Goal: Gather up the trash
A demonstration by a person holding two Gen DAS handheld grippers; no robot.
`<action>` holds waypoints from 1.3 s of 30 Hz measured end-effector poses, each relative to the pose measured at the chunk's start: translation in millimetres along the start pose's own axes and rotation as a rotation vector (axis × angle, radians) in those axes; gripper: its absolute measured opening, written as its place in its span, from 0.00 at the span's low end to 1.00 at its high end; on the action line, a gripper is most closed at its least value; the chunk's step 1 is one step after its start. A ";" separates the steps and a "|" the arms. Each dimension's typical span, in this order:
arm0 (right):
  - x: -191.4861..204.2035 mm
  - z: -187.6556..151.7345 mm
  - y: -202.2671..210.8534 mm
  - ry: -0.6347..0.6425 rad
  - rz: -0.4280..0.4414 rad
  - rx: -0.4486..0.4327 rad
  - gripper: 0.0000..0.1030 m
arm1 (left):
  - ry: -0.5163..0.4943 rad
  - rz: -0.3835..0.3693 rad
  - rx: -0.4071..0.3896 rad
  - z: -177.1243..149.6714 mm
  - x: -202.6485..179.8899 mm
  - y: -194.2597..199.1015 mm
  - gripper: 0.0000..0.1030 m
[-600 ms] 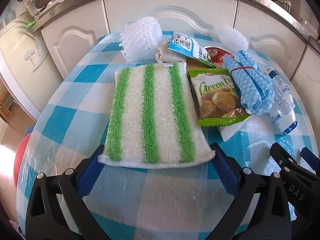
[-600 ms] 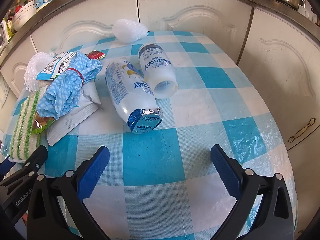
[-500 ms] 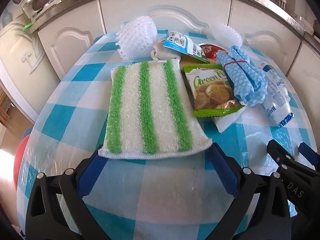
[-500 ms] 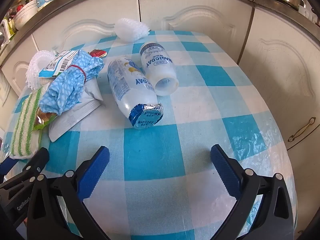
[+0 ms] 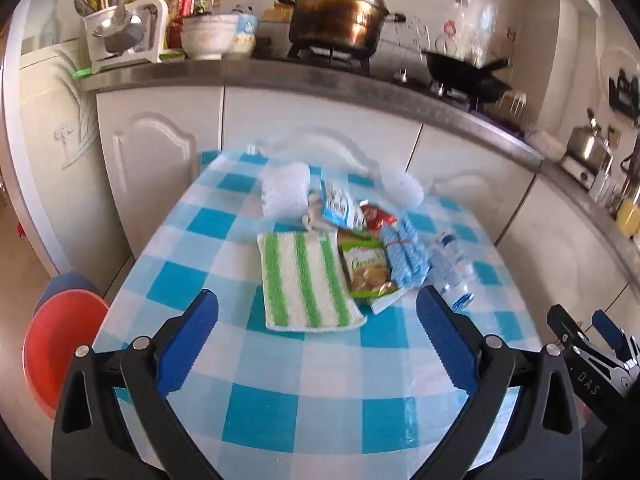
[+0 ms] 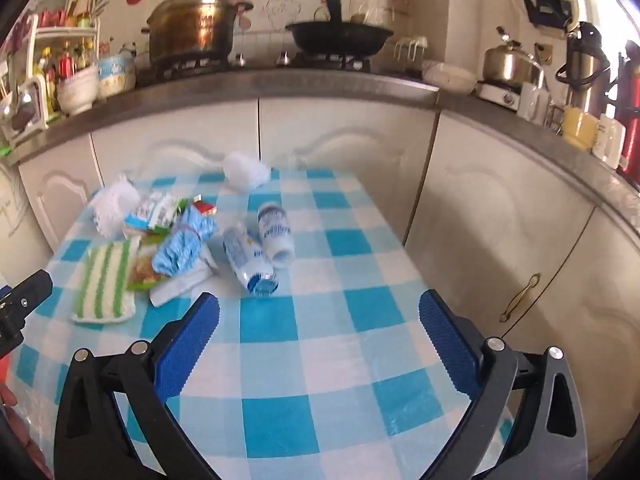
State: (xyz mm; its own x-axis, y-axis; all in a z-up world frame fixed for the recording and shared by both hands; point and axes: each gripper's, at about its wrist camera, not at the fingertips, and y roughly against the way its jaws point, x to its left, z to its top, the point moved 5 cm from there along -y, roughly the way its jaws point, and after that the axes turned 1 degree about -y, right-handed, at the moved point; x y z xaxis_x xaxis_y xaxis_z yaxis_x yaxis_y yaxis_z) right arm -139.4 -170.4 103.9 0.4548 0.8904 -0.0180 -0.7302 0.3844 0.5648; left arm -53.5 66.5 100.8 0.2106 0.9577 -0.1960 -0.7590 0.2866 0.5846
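Observation:
On the blue-checked table (image 5: 280, 364) lie a green snack packet (image 5: 368, 268), a blue-white wrapper (image 5: 338, 208), a red wrapper (image 5: 376, 218) and white foam fruit nets (image 5: 284, 196). Two white drink bottles (image 6: 248, 258) (image 6: 276, 234) lie on their sides. A green-striped cloth (image 5: 306, 282) and a rolled blue cloth (image 5: 404, 254) lie among them. My left gripper (image 5: 318, 320) is open, near the striped cloth's front edge. My right gripper (image 6: 320, 320) is open and empty, in front of the bottles.
A red basin (image 5: 56, 344) sits on the floor left of the table. White cabinets (image 6: 340, 160) stand behind and to the right. The counter holds a large pot (image 5: 340, 16), a wok (image 6: 340, 36), a kettle (image 6: 508, 64) and bowls.
Both grippers have pulled back and tilted up from the table. The items now look smaller and farther off, and the counter has come into view. Nothing on the table moved.

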 end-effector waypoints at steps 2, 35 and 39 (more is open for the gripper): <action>-6.5 18.0 32.5 -0.007 -0.017 -0.079 0.96 | 0.038 -0.039 -0.065 15.3 7.5 26.4 0.97; -11.3 83.3 266.8 -0.052 0.022 -0.548 0.96 | -0.091 -0.023 -0.506 59.5 -19.9 231.8 0.97; -10.0 85.4 270.8 -0.055 0.026 -0.561 0.96 | -0.092 -0.020 -0.516 58.8 -19.8 235.9 0.97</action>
State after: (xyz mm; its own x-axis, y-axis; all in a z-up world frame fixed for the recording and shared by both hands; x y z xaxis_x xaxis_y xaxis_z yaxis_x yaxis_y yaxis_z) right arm -298.1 -96.0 327.4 0.4479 0.8931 0.0414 -0.8939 0.4465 0.0391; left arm -200.5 116.7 288.9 0.2639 0.9571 -0.1192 -0.9541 0.2772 0.1132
